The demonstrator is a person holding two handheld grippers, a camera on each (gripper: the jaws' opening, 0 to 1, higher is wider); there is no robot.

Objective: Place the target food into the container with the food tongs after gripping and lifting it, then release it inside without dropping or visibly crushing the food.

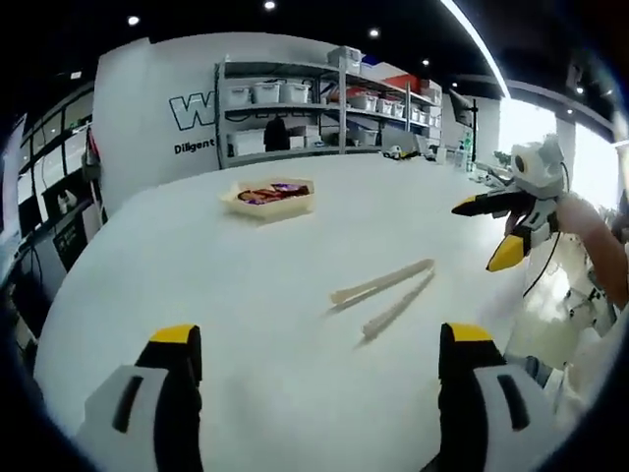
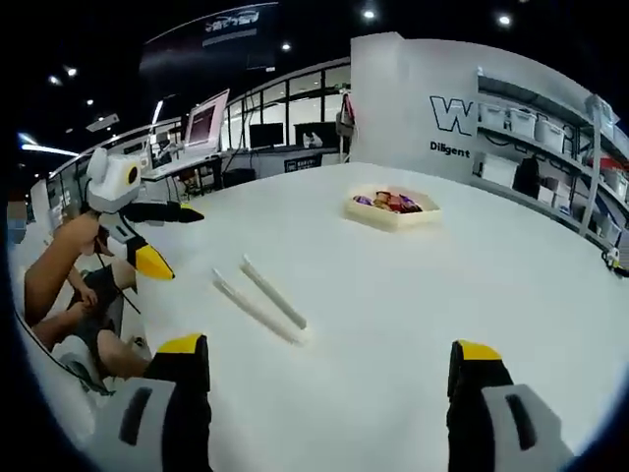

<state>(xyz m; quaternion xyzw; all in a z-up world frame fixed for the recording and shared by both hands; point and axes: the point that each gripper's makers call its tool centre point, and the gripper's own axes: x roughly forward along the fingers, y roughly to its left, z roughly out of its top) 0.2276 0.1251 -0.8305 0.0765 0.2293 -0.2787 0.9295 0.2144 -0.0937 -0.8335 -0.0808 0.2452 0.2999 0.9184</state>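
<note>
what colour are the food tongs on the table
Pale cream food tongs, lying on the white table; clearest in the left gripper view.

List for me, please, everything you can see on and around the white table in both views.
Table: one, white, round-edged, under everything.
Tongs: one pair, pale cream, lying flat mid-table.
Tray: one, cream, far side of the table, holding dark red and purple food.
Shelving: one unit, grey, by the back wall, carrying white bins.
Monitors: several, at desks behind the table.
Left hand-held gripper: one, white with yellow tips, open.
Right hand-held gripper: one, white with yellow tips, open.
</note>
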